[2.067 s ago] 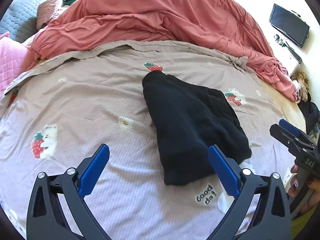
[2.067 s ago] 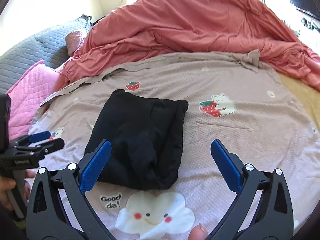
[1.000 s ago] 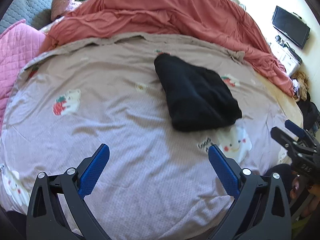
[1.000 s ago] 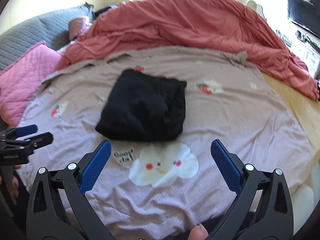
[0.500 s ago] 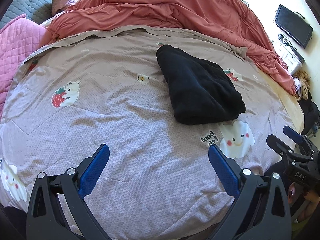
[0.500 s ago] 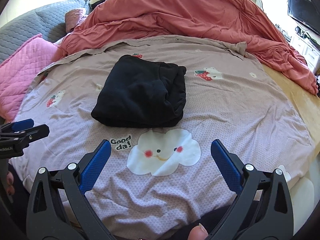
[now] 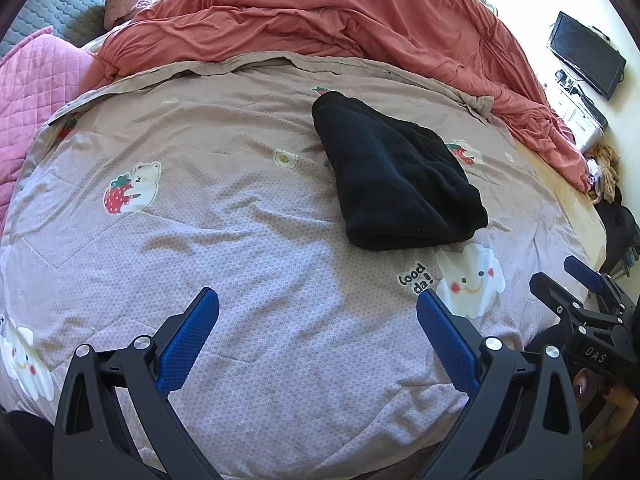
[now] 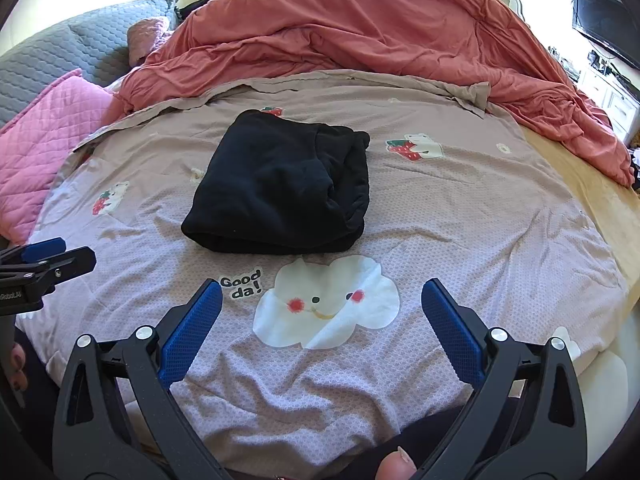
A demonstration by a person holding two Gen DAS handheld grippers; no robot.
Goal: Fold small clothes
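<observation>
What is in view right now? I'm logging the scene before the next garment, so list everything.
folded garment: one, black, middle of the blanket
printed blanket: one, lilac-grey with cartoon prints, spread over the bed
duvet: one, terracotta, bunched behind the blanket
pillow: one, pink quilted, at left
screen: one, black, on the wall at right
left gripper: open, empty
right gripper: open, empty

The left claw (image 7: 318,316) and the right claw (image 8: 322,306) both hang wide apart and empty over the near edge of the bed, fingers pointing forward.
</observation>
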